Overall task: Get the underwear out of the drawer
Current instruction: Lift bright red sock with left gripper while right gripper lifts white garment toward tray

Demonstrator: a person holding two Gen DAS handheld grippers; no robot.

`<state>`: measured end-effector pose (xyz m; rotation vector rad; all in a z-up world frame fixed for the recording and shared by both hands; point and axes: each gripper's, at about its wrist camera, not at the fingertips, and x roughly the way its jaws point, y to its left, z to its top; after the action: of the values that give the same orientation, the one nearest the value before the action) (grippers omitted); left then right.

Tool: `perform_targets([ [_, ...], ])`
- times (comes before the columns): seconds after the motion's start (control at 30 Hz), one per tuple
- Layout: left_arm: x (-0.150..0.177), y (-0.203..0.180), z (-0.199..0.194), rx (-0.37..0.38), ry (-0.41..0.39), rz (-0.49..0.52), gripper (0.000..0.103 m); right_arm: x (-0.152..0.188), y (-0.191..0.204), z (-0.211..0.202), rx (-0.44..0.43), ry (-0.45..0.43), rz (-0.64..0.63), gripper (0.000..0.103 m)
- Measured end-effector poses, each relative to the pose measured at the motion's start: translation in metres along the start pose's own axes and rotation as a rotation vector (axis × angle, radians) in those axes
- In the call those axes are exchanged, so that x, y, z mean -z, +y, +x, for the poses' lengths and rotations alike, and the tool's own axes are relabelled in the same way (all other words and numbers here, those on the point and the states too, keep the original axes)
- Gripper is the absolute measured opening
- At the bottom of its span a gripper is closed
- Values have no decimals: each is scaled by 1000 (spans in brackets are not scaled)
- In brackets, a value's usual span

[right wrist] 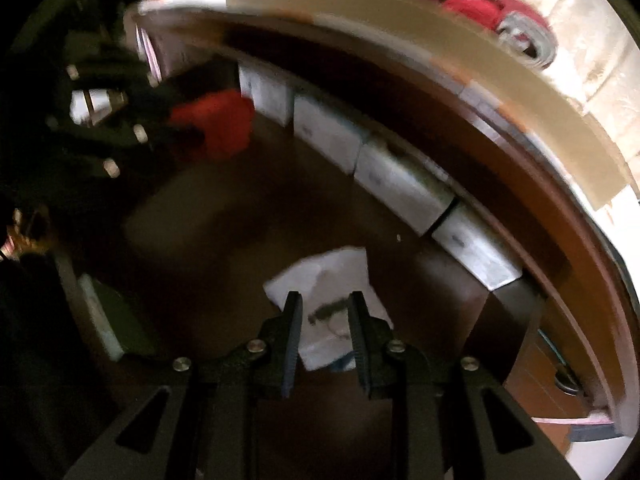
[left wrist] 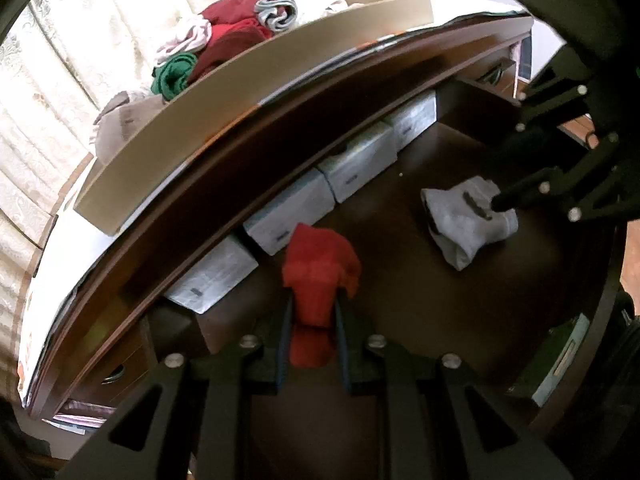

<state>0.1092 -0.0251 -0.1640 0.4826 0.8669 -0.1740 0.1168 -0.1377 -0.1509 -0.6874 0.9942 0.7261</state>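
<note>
Red underwear hangs bunched between the fingers of my left gripper, which is shut on it above the dark floor of the open drawer. To the right, grey underwear is pinched at its top edge by my right gripper. In the right wrist view, this pale garment lies between the fingers of my right gripper. At the upper left of that view is my left gripper with the red underwear. Both grippers point steeply down into the drawer.
A row of several grey-white boxes lines the drawer's back wall, also seen as boxes. On the dresser top stands a shallow cardboard tray with a pile of red, green and grey garments. A pale curtain hangs behind.
</note>
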Motion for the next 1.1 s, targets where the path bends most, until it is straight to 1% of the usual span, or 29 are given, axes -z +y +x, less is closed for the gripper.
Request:
perform_targets([
  [0.03, 0, 1, 0, 0, -1, -2, 17, -1, 1, 2, 17, 5, -11, 36],
  [0.07, 0, 2, 1, 4, -2, -6, 17, -4, -2, 6, 16, 15, -3, 55],
  [0.1, 0, 2, 1, 8, -3, -9, 17, -6, -4, 11, -1, 29, 8, 69],
  [0.13, 0, 4, 1, 21, -2, -17, 17, -8, -6, 15, -13, 43, 11, 71],
  [0.23, 2, 11, 2, 40, 0, -43, 17, -13, -8, 33, 0, 103, -8, 71],
  [0.33, 4, 19, 0, 47, 0, -69, 17, -17, -9, 48, -42, 152, 7, 71],
  [0.47, 5, 25, -4, 40, -4, -80, 17, -19, -11, 59, -68, 203, -5, 71],
  [0.53, 5, 26, -7, 35, -9, -82, 17, -18, -10, 63, -71, 216, -22, 65],
  [0.6, 4, 27, -10, 34, -18, -88, 17, -16, -8, 67, -89, 228, -33, 47],
  [0.63, 4, 26, -11, 34, -21, -88, 17, -15, -7, 67, -89, 224, -41, 43],
  [0.7, 2, 25, -16, 30, -34, -86, 17, -13, -4, 63, -92, 202, -51, 28],
  [0.73, 1, 25, -18, 29, -42, -88, 17, -13, -3, 60, -94, 189, -50, 26],
  [0.77, 0, 25, -21, 29, -51, -90, 17, -12, -3, 55, -87, 162, -50, 21],
  [0.9, -6, 27, -39, 15, -105, -99, 17, -7, -4, 33, -77, 73, -28, 14],
  [1.0, -12, 30, -51, 4, -141, -108, 17, -3, -6, 10, -74, -2, -1, 12],
  [1.1, -19, 32, -62, -8, -174, -121, 17, -4, -9, -11, -78, -57, 13, 12],
])
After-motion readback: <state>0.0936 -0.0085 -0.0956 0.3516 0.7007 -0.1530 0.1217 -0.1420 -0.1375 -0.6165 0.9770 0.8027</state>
